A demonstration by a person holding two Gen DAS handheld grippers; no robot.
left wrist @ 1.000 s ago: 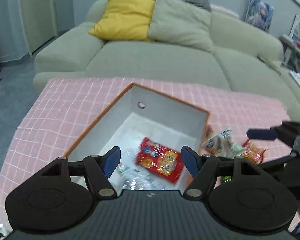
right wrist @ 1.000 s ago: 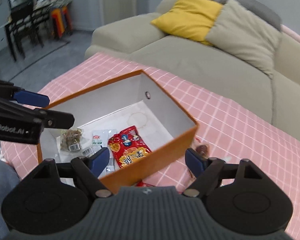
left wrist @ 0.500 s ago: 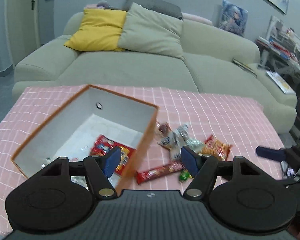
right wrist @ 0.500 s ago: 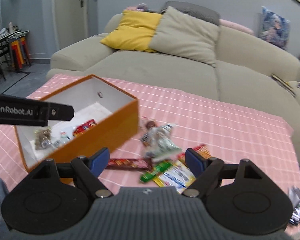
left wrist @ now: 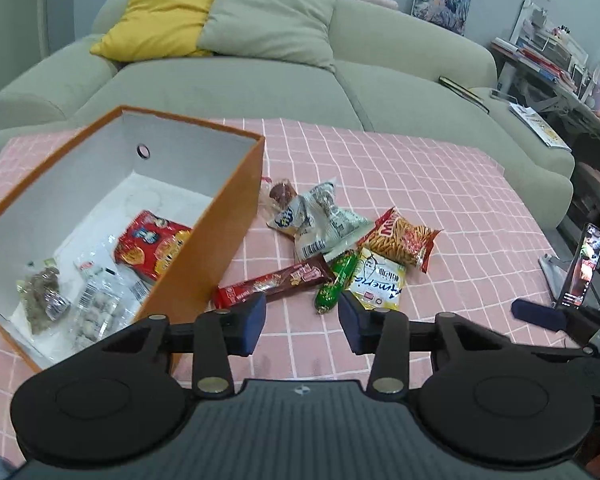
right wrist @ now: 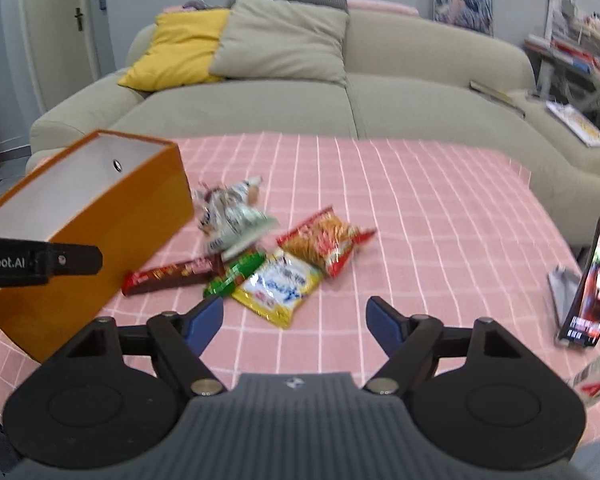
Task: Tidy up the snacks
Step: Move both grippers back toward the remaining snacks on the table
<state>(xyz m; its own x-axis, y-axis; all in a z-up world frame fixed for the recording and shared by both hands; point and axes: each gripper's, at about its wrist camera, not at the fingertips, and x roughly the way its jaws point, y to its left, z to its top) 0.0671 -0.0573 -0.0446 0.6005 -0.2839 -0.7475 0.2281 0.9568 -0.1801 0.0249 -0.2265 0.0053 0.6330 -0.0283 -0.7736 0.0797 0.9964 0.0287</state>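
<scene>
An orange box (left wrist: 204, 248) with a white inside is seen at nine o'clock on a table covered by a pink checked cloth (left wrist: 440, 184). Inside the box a red packet (left wrist: 152, 246), a clear bag of pale sweets (left wrist: 96, 300) and a small bag of brown pieces (left wrist: 40, 296) are laid flat on the floor of it.

Just beside the box, toward three o'clock, a loose pile of snacks is spread on the cloth. A long red bar (left wrist: 272, 284) lies with one end near the box wall. A green sweet (left wrist: 336, 282) is set at its far end, touching a yellow packet (left wrist: 378, 280). An orange bag of sticks (left wrist: 404, 238) overlaps the yellow packet at one o'clock of it, and crumpled silver wrappers (left wrist: 320, 220) lie at twelve o'clock of the bar.

The left gripper (left wrist: 302, 320) is held above the cloth at six o'clock of the pile; its jaws have just been closing, yet a gap remains and nothing is between them. The right gripper (right wrist: 294, 322) is held wider apart, its jaws also drawn in a little, with only bare cloth between them and the yellow packet just ahead.

A phone (right wrist: 592, 284) is propped upright at three o'clock. A sofa (left wrist: 240, 84) with a yellow cushion (left wrist: 156, 20) stands behind the table.
</scene>
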